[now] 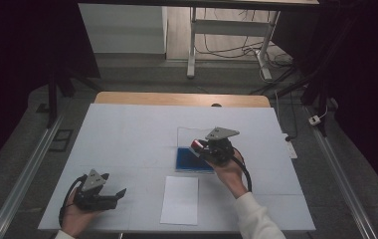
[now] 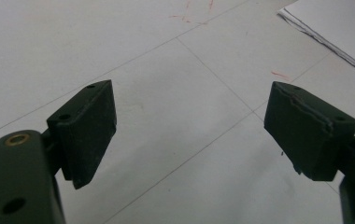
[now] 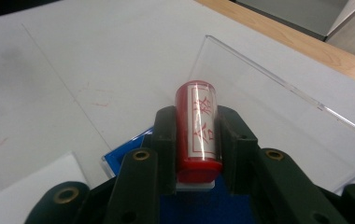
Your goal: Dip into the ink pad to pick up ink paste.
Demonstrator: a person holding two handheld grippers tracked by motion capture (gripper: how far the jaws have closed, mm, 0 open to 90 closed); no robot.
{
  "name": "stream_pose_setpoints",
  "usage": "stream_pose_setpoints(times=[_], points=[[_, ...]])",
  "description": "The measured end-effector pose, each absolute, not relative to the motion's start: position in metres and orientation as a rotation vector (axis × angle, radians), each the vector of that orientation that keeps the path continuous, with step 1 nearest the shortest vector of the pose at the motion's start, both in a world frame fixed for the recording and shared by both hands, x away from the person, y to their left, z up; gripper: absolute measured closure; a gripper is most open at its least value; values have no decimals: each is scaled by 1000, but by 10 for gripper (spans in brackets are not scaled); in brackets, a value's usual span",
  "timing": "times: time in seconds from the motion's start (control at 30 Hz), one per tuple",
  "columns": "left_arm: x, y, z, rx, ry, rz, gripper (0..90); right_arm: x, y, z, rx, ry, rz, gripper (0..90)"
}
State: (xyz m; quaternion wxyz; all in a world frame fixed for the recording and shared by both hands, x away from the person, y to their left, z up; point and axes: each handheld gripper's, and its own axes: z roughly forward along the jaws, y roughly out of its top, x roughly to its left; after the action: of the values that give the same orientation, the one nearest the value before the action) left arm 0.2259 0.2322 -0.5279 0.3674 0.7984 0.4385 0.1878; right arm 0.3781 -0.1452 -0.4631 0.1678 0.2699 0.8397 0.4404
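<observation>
A red cylindrical stamp (image 3: 197, 128) with a white label and red characters sits clamped between the black jaws of my right gripper (image 3: 197, 135). In the high view my right gripper (image 1: 212, 148) hovers over a blue ink pad (image 1: 192, 160) whose clear lid (image 1: 193, 135) stands open behind it, and the stamp (image 1: 197, 145) pokes out to the left. The clear lid (image 3: 269, 112) and a corner of the blue pad (image 3: 124, 156) lie under the jaws. My left gripper (image 1: 115, 191) rests at the table's front left, open and holding nothing; its fingers (image 2: 89, 123) stand wide above the bare white surface.
A white sheet of paper (image 1: 180, 199) lies near the front edge, between the two hands; its corner (image 2: 339, 28) shows at the upper right. The table (image 1: 127, 134) has a white cover and a wooden strip along its far edge. Desk legs and cables stand beyond.
</observation>
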Motion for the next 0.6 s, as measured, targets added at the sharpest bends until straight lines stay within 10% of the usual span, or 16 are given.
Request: stream_pose_setpoints(times=[0.6], points=[[226,231,-529,2058,1125,484,172,379,-153,-466,797,2417,1248,696]])
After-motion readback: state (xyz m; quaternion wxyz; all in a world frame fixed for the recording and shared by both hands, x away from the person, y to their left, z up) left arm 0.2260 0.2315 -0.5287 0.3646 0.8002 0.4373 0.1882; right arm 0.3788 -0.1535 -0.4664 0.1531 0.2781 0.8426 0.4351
